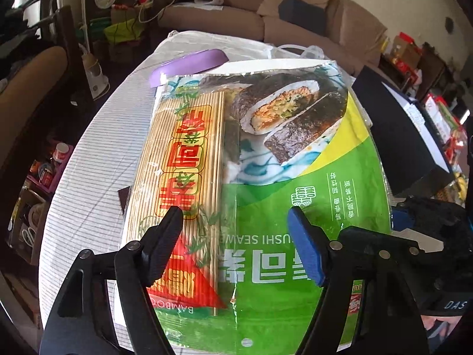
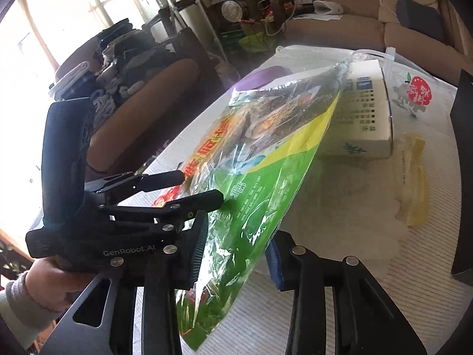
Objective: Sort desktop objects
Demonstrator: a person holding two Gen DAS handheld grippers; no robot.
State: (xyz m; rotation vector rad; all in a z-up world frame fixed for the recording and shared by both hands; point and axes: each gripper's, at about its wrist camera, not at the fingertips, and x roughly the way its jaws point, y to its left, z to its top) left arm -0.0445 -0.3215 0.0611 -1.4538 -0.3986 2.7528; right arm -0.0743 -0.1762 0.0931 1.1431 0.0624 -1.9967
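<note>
A large green sushi seaweed pack (image 1: 280,177) with a bamboo rolling mat inside fills the left wrist view, lifted and tilted above the table. My left gripper (image 1: 236,236) is open, its fingers spread over the pack's near end. In the right wrist view the pack (image 2: 266,162) stands edge-on between the fingers of my right gripper (image 2: 236,254), which closes on its lower part. The left gripper (image 2: 195,188) shows there at the pack's left side.
A white tissue box (image 2: 369,109) lies behind the pack, with a purple lid (image 2: 266,77) to its left, a printed plastic bag (image 2: 414,94) and a yellow bag (image 2: 414,177) on the striped tablecloth (image 2: 340,251). A black box (image 1: 405,136) stands at the right edge.
</note>
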